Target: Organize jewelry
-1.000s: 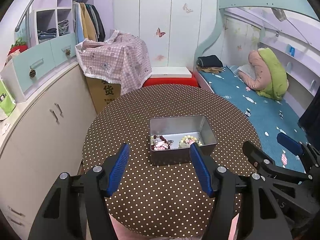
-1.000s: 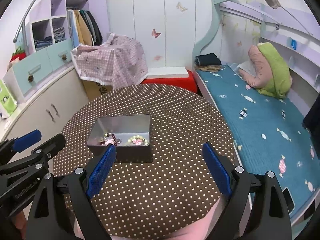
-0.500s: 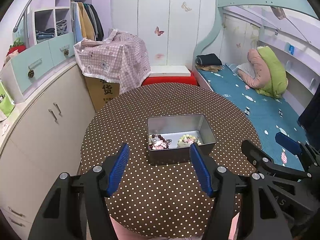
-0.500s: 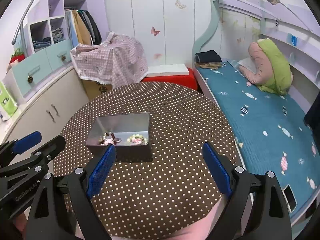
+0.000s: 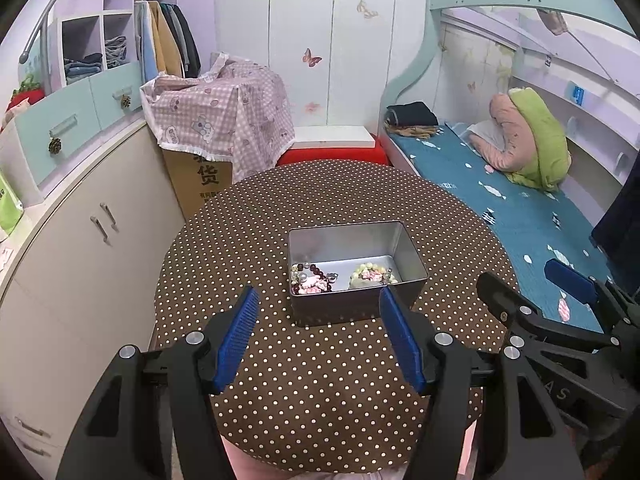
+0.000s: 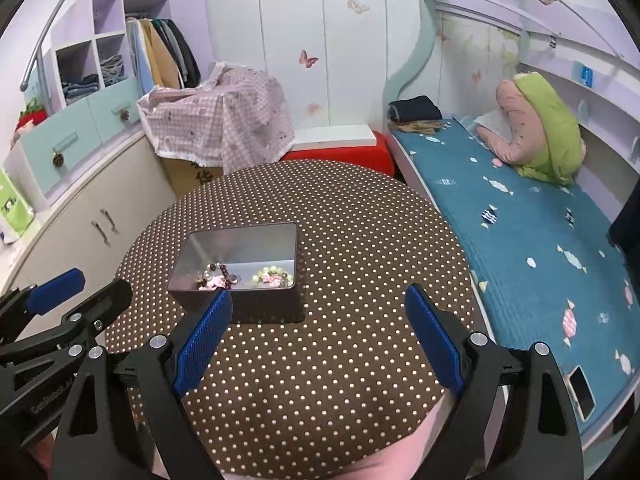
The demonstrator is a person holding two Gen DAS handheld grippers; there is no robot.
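1. Your left gripper (image 5: 318, 300) hangs above the near part of the round bench covered in brown cloth with pale polka dots (image 5: 320, 380). Its blue-padded jaws are spread apart with nothing between them.
2. Your right gripper (image 6: 318, 294) hangs over the same bench, to the right of the left one. Its jaws are spread wider, and they too are empty.
3. The open rectangular silver metal tin (image 5: 412, 256) sits near the middle of the bench, just beyond the left gripper's fingertips. In the right wrist view it lies ahead and to the left, with the left fingertip of that gripper overlapping its near corner in the picture; you cannot tell from this view whether they touch.
4. The jewelry lies inside the tin, against its near wall. A dark red beaded bracelet with pink and white pieces (image 5: 312, 278) is on the left, and a pale green beaded bracelet with a pink piece (image 5: 372, 274) is on the right. The two clusters lie near each other, with a small silver piece between them.
5. The rest of the tin's floor, toward its far wall, is bare metal.
6. Beside the bench on the right stands a bed with a teal patterned sheet (image 6: 520, 232). On the left is a cream cabinet with pale blue drawers (image 5: 80, 240).
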